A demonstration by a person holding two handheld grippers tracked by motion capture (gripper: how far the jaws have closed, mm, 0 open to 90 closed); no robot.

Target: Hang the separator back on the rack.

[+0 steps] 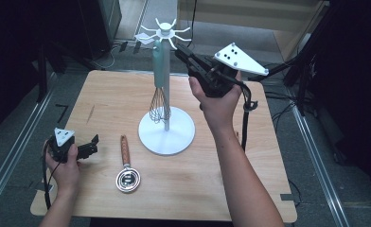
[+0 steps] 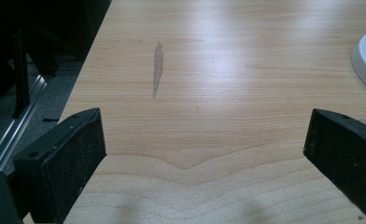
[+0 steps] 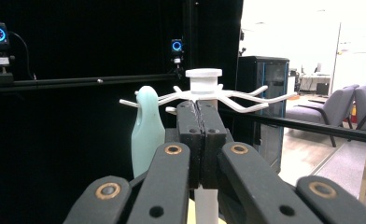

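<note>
right gripper (image 1: 180, 51): jaws pressed together, empty, just beside rack (image 1: 166, 34) top | whisk (image 1: 159, 90): hangs from rack hook | left gripper (image 1: 94, 144): jaws wide, empty, left of rack base | strainer (image 1: 127, 176): on table (image 1: 250, 189), left of base

Whisk (image 3: 147, 135) head behind gripper (image 3: 200, 112)

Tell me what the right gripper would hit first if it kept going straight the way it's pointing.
Most likely the white rack: the shut right gripper points at its post just under the hooks, though the gap is hard to judge.
</note>
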